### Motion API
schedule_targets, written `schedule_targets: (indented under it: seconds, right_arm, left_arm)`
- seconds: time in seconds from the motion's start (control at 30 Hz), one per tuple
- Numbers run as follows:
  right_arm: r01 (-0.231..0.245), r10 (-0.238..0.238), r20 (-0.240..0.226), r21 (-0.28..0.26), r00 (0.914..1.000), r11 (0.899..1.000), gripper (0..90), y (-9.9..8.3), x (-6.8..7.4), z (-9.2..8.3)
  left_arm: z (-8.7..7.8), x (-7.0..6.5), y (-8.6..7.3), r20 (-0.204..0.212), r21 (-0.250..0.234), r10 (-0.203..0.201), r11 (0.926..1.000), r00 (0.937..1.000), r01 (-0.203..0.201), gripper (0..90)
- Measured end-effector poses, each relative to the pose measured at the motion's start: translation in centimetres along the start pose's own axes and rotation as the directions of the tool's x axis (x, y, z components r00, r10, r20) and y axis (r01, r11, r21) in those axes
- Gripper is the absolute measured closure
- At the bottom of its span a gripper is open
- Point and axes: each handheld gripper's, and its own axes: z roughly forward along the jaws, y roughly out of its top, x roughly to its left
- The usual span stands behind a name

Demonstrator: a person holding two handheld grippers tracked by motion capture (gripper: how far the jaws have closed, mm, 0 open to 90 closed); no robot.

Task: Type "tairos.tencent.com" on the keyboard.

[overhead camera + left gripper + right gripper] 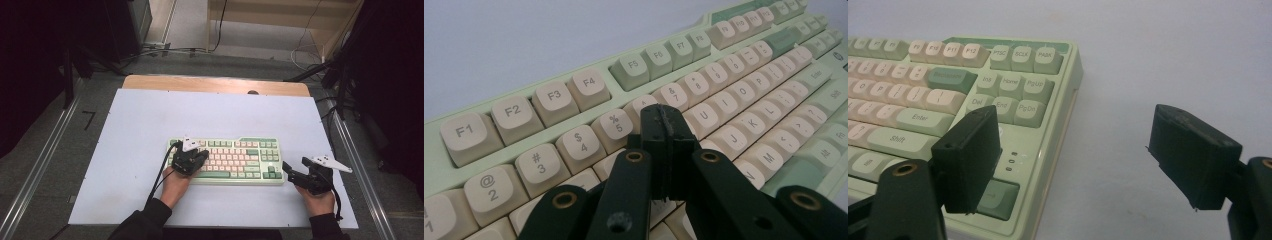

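Observation:
A pale green keyboard [235, 160] with cream and green keys lies on the white table, a little toward the person. My left gripper [200, 156] hovers over its left half, jaws shut together with nothing between them. In the left gripper view those closed tips [667, 131] point at the number row near the 5 and 6 keys of the keyboard [734, 85]. My right gripper [289, 169] sits just off the keyboard's right end, jaws wide open and empty. In the right gripper view its gap [1075, 155] spans the keyboard's right edge [1048, 145] near the arrow keys.
A white mat [150, 125] covers the wooden table, with bare surface all round the keyboard. Metal rails run along both sides of the table. Cables lie on the floor beyond the far edge, and dark stands rise at the back left and right.

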Motion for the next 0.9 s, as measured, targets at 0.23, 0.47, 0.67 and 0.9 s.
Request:
schedule_targets:
  seconds: [0.23,0.47,0.67,0.9]
  right_arm:
    - [0.0,0.0,0.0,0.0,1.0,1.0,18.9,0.0,0.0,0.0]
    - [-0.004,0.004,-0.001,0.001,1.0,1.0,18.9,0.0,0.0,0.0]
    - [0.001,-0.001,-0.001,0.001,1.0,1.0,18.9,0.0,0.0,0.0]
    - [-0.001,0.001,0.0,0.002,1.0,1.0,18.9,0.0,0.0,0.0]
  left_arm:
    - [-0.4,0.0,0.2,0.02,-0.021,-0.012,0.9997,0.9997,0.012,90.0]
    - [-0.8,0.0,0.3,0.03,-0.031,-0.014,0.9994,0.9994,0.015,90.0]
    - [-1.1,0.0,0.3,0.036,-0.034,-0.015,0.9993,0.9993,0.016,85.7]
    - [-1.6,0.1,0.4,0.041,-0.056,-0.024,0.9981,0.9989,0.026,66.7]
